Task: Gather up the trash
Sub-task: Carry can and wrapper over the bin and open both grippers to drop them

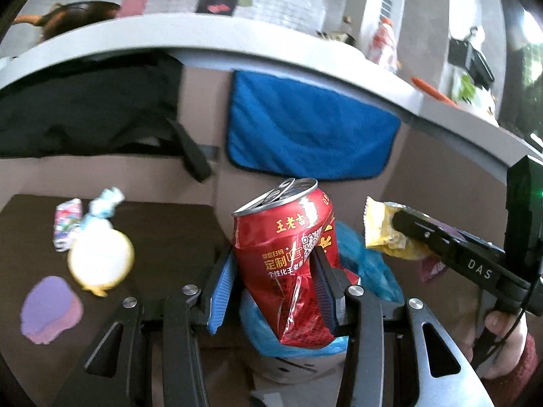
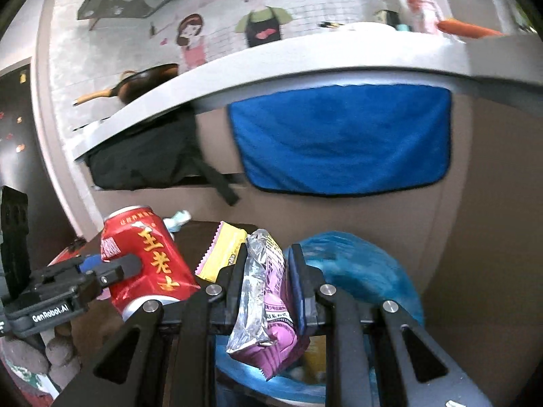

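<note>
A kitchen fills the background: a tiled wall with cartoon figures in aprons, a grey counter (image 2: 305,64) curving across the view with a wok (image 2: 142,83) on it, and below it beige cabinet fronts where a blue towel (image 2: 342,139) and a black cloth (image 2: 142,156) hang. In front stands a low dark brown desk (image 1: 163,237), and just beside its edge sits a bin lined with a blue bag (image 2: 366,271), the place where the trash belongs.

The left hand-held gripper (image 1: 275,281) is clenched on a crushed red drink can (image 1: 288,257), its blue-padded fingers pressing the dented waist from both sides; the can hangs directly above the bag's open mouth. The right hand-held gripper (image 2: 268,291) is clamped on a purple and silver snack wrapper (image 2: 268,305), and a yellow wrapper (image 2: 220,254) shows just beside its left finger, apparently caught in the same grasp; both hang over the bin, near the can.

By my reading the collecting is partway along: two or three pieces are carried to the bin but not yet let go. Several pieces are left on the desk: a round pale yellow packet (image 1: 100,261), a purple scrap (image 1: 51,308), a colourful candy wrapper (image 1: 68,224) and a light blue twisted wrapper (image 1: 105,203) touching the packet's far edge. A little trash already seems to lie inside the bag, though it is too blurred to name.
</note>
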A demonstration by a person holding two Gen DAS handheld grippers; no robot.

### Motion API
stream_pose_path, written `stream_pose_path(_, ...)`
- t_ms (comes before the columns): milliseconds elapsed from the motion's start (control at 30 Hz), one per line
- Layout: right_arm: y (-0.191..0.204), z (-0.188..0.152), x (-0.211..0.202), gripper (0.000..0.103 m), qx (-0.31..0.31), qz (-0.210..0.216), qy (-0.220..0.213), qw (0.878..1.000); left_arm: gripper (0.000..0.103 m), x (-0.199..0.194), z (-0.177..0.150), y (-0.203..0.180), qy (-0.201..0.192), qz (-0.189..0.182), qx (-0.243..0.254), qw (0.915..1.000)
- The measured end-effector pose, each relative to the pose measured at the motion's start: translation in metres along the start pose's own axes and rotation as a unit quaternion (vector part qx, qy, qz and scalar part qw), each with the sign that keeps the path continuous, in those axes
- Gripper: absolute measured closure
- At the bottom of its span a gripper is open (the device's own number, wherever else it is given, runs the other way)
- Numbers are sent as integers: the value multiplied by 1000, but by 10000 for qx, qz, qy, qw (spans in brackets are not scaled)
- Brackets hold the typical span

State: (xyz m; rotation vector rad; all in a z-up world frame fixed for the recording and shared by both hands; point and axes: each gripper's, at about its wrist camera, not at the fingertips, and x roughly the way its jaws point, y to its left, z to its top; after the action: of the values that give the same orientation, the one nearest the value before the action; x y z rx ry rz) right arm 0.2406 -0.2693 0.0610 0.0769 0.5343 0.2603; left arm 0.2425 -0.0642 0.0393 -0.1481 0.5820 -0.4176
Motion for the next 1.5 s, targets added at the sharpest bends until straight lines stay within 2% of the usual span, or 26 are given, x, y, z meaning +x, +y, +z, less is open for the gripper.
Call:
stream_pose_path(200,-30,-13,6,83,258,-139,93,9995,58,29,-5,-18,180,-49,189,9996)
stream_pose_path(400,-43,-23,18,83,399,-142,187,9989,58,48,-10,-23,341,-47,297,9990)
stream_pose_path(867,-51,-31,41,83,478,-174,377,9980,58,78,-21,-20,615,-67,250,9978)
stream_pose_path(1300,-59,-36,58,82,579,-244,533,9966,58,105,-17,-13,737,-199,106,9970)
stream_pose_path(1400,-61,-38,59,71,648,-261,560,9960,56,110,-14,-4,736,-447,-74,9963)
stream_pose_path(1467,-62,-38,60,48,674,-297,615,9954,51,109,-12,2,749,-599,-213,9952)
stream_pose_path(1500,-62,-39,59,45,680,-325,600,9953,48,107,-11,6,717,-664,-263,9949)
